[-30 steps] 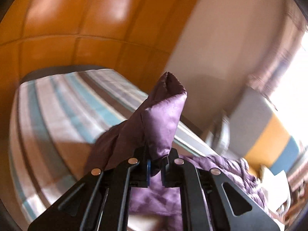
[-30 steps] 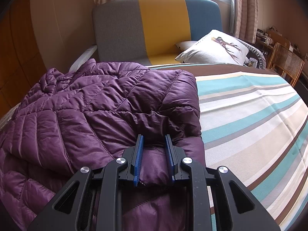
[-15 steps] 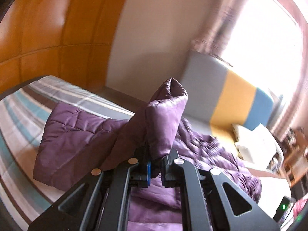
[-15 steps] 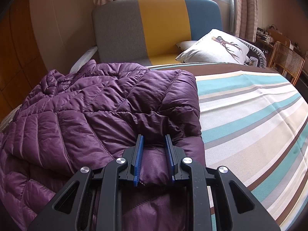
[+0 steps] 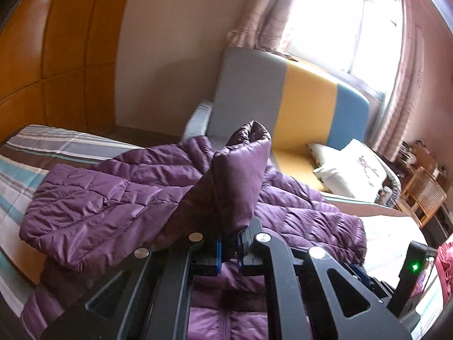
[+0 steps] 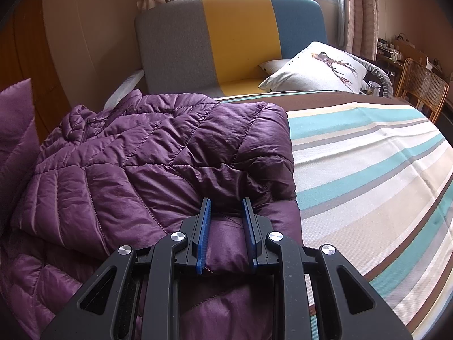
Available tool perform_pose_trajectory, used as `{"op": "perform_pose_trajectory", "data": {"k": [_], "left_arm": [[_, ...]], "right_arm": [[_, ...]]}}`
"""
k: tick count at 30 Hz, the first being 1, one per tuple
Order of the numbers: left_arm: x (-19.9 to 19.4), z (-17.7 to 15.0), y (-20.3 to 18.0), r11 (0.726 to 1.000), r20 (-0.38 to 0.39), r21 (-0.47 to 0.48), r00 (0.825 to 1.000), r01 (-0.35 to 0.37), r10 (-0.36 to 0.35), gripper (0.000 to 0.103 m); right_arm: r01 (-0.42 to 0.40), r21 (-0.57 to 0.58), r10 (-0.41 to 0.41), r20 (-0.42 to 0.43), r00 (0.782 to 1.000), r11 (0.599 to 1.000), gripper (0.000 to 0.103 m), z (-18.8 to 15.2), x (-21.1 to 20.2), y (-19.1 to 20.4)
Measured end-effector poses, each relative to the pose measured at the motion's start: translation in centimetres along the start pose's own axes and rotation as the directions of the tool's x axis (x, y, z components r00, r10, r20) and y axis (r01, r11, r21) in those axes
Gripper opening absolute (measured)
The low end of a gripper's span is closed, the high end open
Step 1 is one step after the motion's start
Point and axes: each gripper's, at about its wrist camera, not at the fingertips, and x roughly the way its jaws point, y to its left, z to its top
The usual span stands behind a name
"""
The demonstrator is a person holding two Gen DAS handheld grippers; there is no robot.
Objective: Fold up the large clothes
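your purple quilted puffer jacket (image 6: 147, 164) is lying partly folded across the striped bed (image 6: 368, 170), its collar pointing toward the headboard, one sleeve (image 5: 237, 175) standing up off it.

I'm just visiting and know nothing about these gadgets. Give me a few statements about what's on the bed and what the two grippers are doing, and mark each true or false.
1. The purple jacket lies on a striped bedspread. True.
2. The left gripper is open and holds nothing. False: it is shut on a raised sleeve of the jacket.
3. The right gripper is clamped on a thick fold of the jacket. True.
4. A red pillow lies by the headboard. False: the pillow is white with a printed design.
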Motion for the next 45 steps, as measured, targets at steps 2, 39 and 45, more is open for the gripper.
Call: {"op": "perform_pose_trajectory", "data": {"k": [2,39,45], "left_arm": [[0.3,-0.2,-0.5,1.0,-0.01,0.016,1.0,0.025,-0.025,0.006],[5.1,-4.8,-5.3,0.925,-0.254,0.17,0.922,0.34,-0.292,0.096],[1.3,-4.9,-0.6,0.935,-0.237,0.203,0.941,0.291,-0.241,0.097]], "right_arm": [[0.0,0.0,0.0,0.0,1.0,1.0,0.023,0.0,0.1,0.1],[0.012,-0.005,-0.012,0.002,1.0,1.0,0.022,-0.2,0.0,0.3],[0.009,-0.001,-0.009,0.006,1.0,1.0,0.022,-0.3,0.0,0.4]]}}
